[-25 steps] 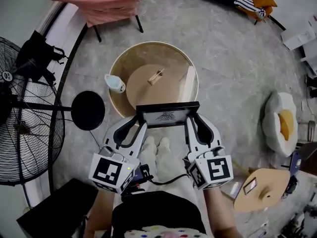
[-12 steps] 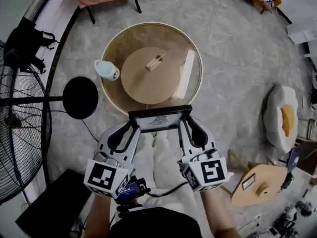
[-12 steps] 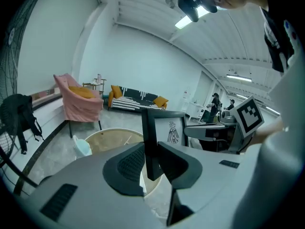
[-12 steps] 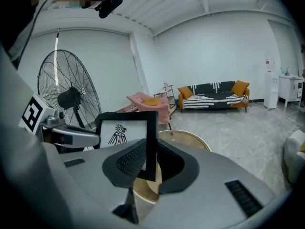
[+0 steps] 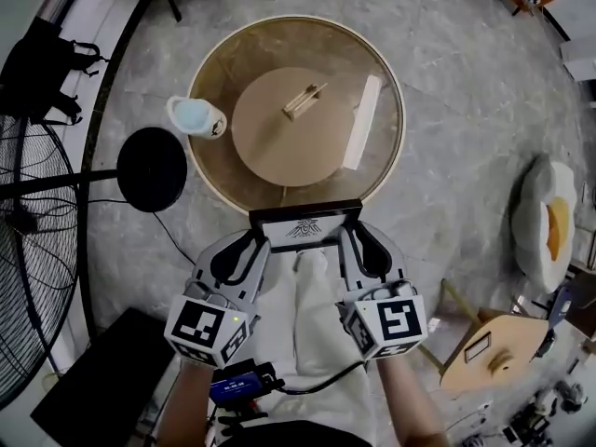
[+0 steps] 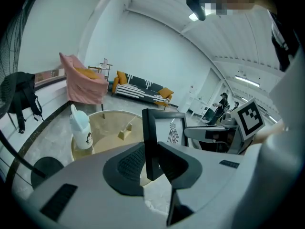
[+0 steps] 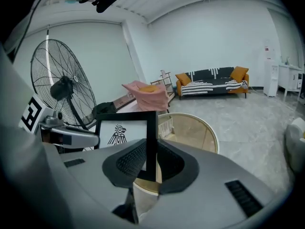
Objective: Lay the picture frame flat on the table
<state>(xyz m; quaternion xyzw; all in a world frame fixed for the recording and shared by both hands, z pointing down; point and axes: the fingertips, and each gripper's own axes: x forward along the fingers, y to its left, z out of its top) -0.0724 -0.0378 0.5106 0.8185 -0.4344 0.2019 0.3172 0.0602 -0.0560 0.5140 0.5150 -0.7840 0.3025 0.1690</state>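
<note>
Picture frame (image 5: 305,226) hangs in the air at the near rim of the round worktop (image 5: 223,170), standing roughly upright with its bird print turned back toward the person. It is carried by its two side rails.

Compared with a second ago, the frame and both hand-held grippers have come down together. The worktop fills more of the head view, so the person seems to have stooped toward it. The frame's place at the near edge is much the same.

On the left, the left hand-held gripper (image 5: 258,247) is clamped on the frame's left rail. Its own view shows the black rail of the frame (image 6: 151,137) pinched between the ribbed pads of the gripper (image 6: 151,163). On the right, the right hand-held gripper (image 5: 352,247) is closed on the other rail in the same way, as the right gripper view shows with the frame (image 7: 125,133) in the gripper (image 7: 150,162). Neither grip has loosened during the descent.

For the task this looks like the lowering stage. The frame is not yet on the surface and not yet tipped. It likely has to go forward over the worktop and lean down onto its back. Three things on the worktop limit where it can go: a pale bottle (image 5: 196,117) at the left edge, a small wooden block (image 5: 304,101) on the centre disc, and a white strip (image 5: 361,122) to the right.
</note>
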